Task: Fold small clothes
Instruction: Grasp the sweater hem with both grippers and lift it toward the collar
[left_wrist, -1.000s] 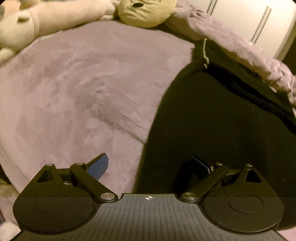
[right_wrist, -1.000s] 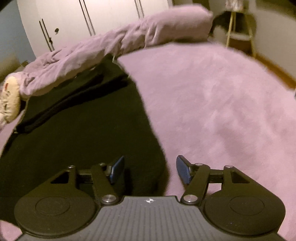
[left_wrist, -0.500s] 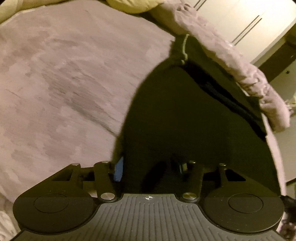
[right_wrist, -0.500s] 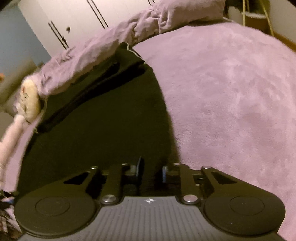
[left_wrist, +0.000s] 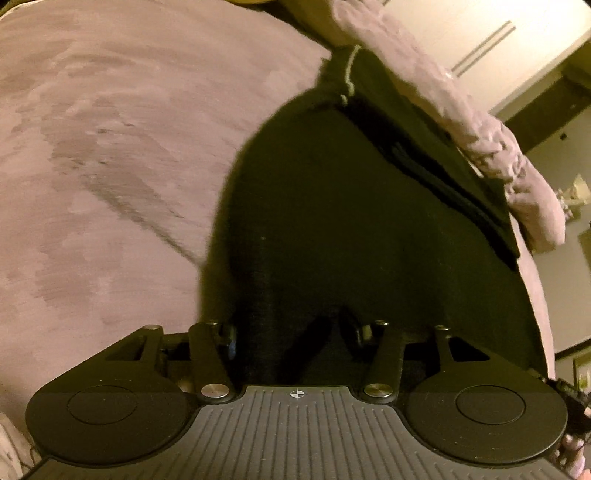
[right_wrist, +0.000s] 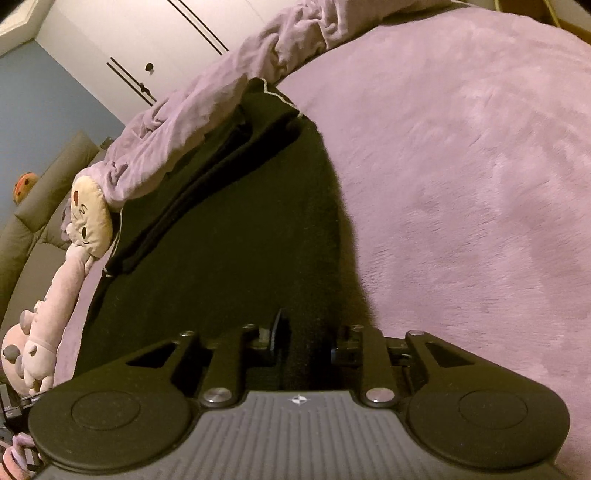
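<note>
Since a second ago both my grippers have pinched in from wide open onto the near edge of the black garment (left_wrist: 351, 221). The left gripper (left_wrist: 295, 332) has bunched cloth between its fingers and its jaws are closing on it. The right gripper (right_wrist: 308, 341) also has a fold of cloth in it, jaws easing apart a little. The garment lies spread on the purple blanket (right_wrist: 461, 184), its far end against the rumpled sheet (right_wrist: 207, 107). A plush toy (right_wrist: 86, 218) sits far left.
</note>
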